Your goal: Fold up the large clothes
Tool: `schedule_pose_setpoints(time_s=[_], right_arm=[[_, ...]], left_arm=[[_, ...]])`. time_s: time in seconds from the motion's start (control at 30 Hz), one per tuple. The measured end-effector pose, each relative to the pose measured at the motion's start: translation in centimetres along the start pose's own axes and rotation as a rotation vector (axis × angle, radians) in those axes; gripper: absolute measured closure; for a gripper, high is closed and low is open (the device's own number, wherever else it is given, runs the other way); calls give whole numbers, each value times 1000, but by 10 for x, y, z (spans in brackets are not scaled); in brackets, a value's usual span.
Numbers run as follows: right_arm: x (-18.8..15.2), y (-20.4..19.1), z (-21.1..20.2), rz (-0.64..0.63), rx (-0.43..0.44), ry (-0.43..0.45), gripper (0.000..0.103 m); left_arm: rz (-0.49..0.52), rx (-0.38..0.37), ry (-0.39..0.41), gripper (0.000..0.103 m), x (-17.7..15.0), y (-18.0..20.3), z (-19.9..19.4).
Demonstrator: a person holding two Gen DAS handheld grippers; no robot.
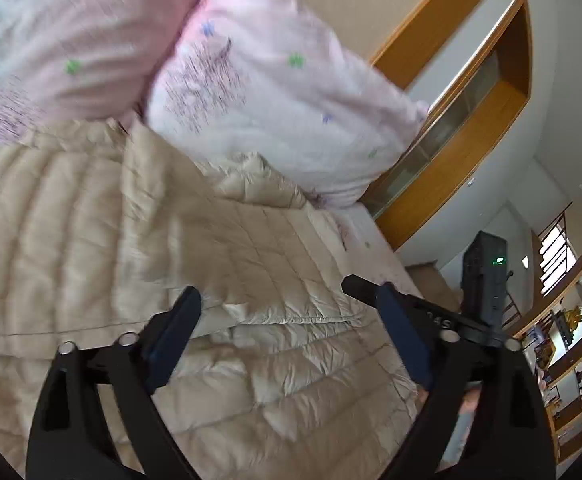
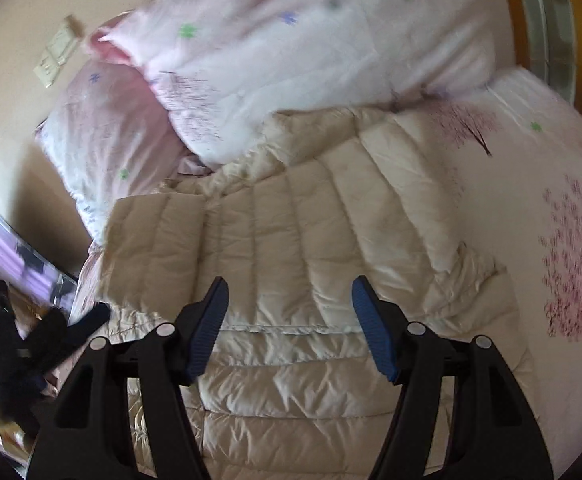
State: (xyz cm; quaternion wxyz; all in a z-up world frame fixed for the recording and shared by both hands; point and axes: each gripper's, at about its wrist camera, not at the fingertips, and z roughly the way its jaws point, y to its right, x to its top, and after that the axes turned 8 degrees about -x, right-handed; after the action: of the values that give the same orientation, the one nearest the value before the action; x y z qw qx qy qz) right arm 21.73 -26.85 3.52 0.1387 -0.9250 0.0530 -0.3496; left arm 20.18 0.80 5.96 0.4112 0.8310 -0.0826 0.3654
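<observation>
A beige quilted down jacket [image 1: 219,248] lies spread on the bed, partly folded over itself; it also shows in the right wrist view [image 2: 311,232]. My left gripper [image 1: 287,300] is open and empty, hovering above the jacket's folded edge. My right gripper [image 2: 289,296] is open and empty, above the jacket's middle. The right gripper's body [image 1: 483,280] shows at the right in the left wrist view. The left gripper [image 2: 87,324] shows at the left edge of the jacket in the right wrist view.
Pink-white floral pillows [image 1: 283,92] and a duvet [image 2: 311,40] are piled at the head of the bed. The floral bed sheet [image 2: 551,200] lies to the right of the jacket. A wooden-framed wall niche [image 1: 471,128] and shelves [image 1: 571,340] stand beyond the bed.
</observation>
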Motion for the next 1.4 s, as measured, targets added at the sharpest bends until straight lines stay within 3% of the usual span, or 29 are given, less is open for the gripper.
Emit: schedule_pose_setpoints(time_s=[0.07,0.27,0.37,0.5,0.53,0.57,0.6,0.67,0.8,0.9,0.97,1.1,1.27,1.3,1.33,1.37,1.4], right_arm=[[-3,-23,-8,-109,37,29,43],[-25,-116,-8,-497,61,107,43],[-38,-156,9,-655,-10,131,43],[-48,-182,39,-753,-151,135,44],[-45,-182,48,-732,-191,128,59],[-41,-179,52,-693,-198,113,89],[-36,-172,55,-642,-183,92,96],[-18,-147,48,-441,-91,77,98],[1,-82,26,-80,8,93,98],[-2,-39,33,84,50,-16,84],[-6,-14,39,164,80,-75,62],[-4,15,45,288,193,-117,55],[-1,24,59,341,217,-169,58],[0,23,62,345,212,-171,64],[1,22,65,345,216,-170,86],[3,20,68,336,215,-169,94],[5,17,66,326,209,-154,95]], left_arm=[[-6,30,30,12,1,-10,-24],[-134,234,74,12,-6,-76,-82],[-160,325,47,12,-14,-95,-89],[-168,334,21,12,-22,-103,-87],[-165,334,20,12,-23,-102,-87],[-158,338,20,12,-23,-101,-86],[-144,343,18,12,-24,-99,-86],[-126,351,16,12,-26,-97,-86],[-82,380,11,12,-31,-94,-88],[-59,391,-4,12,-34,-93,-88],[-34,397,-12,10,-37,-89,-86],[43,422,-21,4,-43,-77,-85],[73,417,-35,2,-48,-71,-86],[78,421,-39,2,-50,-71,-85],[84,428,-45,2,-53,-70,-84],[93,443,-56,2,-56,-70,-84],[99,454,-57,2,-59,-71,-83]])
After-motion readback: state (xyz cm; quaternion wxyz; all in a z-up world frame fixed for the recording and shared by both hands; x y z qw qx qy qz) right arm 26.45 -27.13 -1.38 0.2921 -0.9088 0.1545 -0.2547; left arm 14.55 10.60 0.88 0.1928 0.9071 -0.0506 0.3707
